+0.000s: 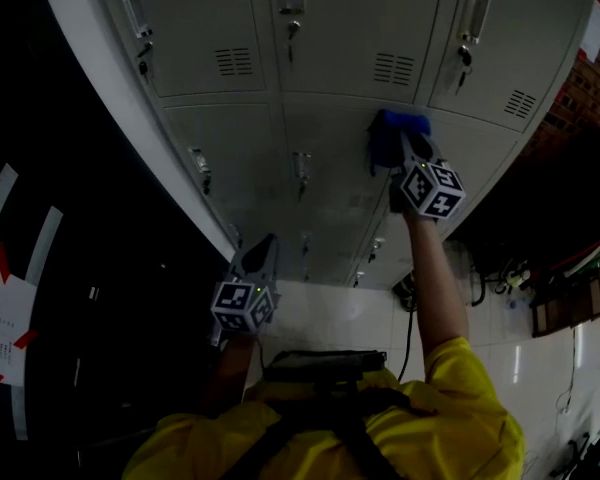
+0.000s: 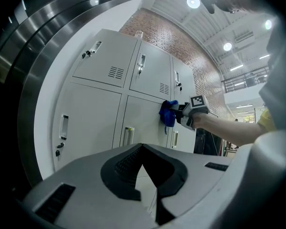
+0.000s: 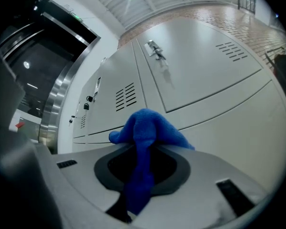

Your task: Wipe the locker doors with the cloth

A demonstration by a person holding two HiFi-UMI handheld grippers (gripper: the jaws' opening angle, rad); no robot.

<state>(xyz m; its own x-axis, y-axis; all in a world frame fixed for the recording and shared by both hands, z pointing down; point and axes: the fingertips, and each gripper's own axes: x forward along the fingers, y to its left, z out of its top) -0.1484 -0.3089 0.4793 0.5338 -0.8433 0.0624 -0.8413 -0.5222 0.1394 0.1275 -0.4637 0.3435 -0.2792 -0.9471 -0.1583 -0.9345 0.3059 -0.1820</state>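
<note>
Right gripper (image 1: 408, 160) has its fingers clamped on the blue cloth (image 1: 392, 133). The bunched end is pushed against a middle-row locker door (image 1: 330, 148), up by the seam with the top row and near the door's right edge. Left gripper (image 1: 252, 273) hangs low, well away from the cloth, with its fingers closed on nothing.

My take for the wipe: press steadily so the cloth rubs the metal and the fingertips don't. Run even, overlapping passes across the panel, and work around the handle (image 1: 300, 165) so the cloth doesn't snag. A tail of cloth dangles back between the fingers, so watch that it doesn't slip out.
</note>
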